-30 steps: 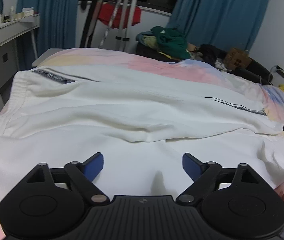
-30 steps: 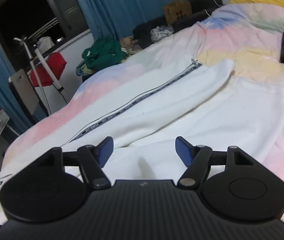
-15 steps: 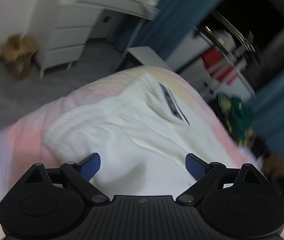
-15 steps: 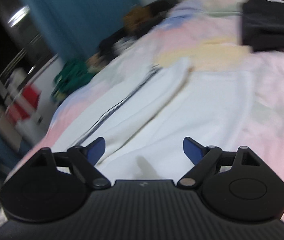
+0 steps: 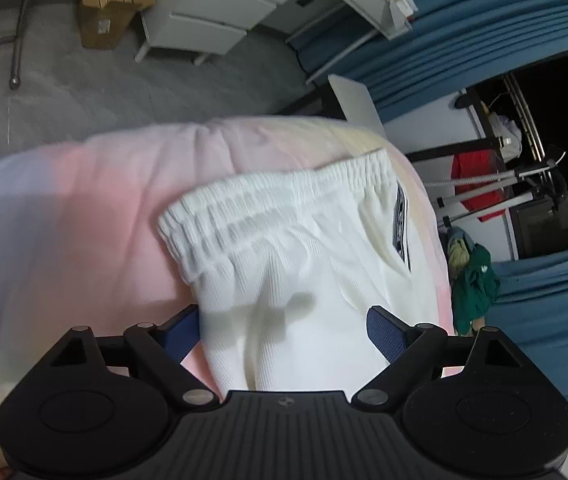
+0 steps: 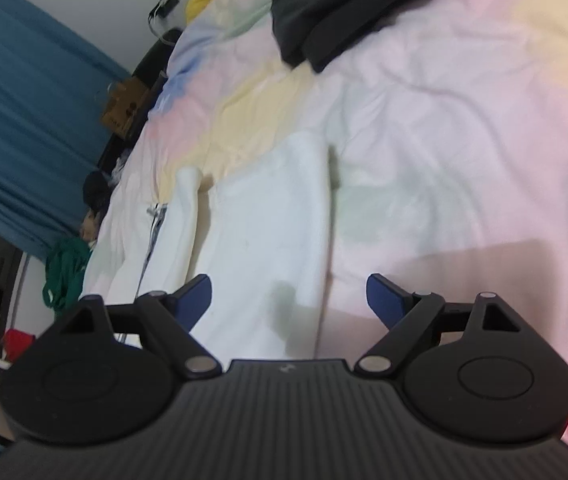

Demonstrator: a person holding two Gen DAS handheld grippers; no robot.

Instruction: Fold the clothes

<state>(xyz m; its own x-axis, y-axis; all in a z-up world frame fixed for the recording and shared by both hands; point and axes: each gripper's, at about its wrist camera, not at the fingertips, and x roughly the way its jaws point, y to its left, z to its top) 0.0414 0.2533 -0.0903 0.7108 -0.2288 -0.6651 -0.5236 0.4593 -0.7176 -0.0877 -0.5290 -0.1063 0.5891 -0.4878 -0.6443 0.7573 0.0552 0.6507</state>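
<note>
A pair of white ribbed-knit trousers with an elasticated waistband lies spread flat on a bed covered by a pastel quilt in pink, yellow and pale blue patches. Its long axis runs along the bed: in the left wrist view the gathered waistband is the far end, close to the quilt's edge, and the cloth runs back from it toward the camera; in the right wrist view the white trouser legs stretch away from the camera, their hems lying on the quilt. A dark printed tape stripe runs down the side seam near the waist, and the same kind of stripe shows along the farther leg in the right view. The left gripper stands wide open, gripping nothing, with the trouser cloth between its blue pads; its left pad is partly hidden behind the cloth's edge. The right gripper is likewise spread wide and empty, hovering over the outer edge of the near leg, its left pad over white cloth and its right pad over the quilt. A folded black garment lies farther up the bed, well apart from the hems. Beyond the bed's edge stand a white drawer unit and an open brown cardboard box.
</note>
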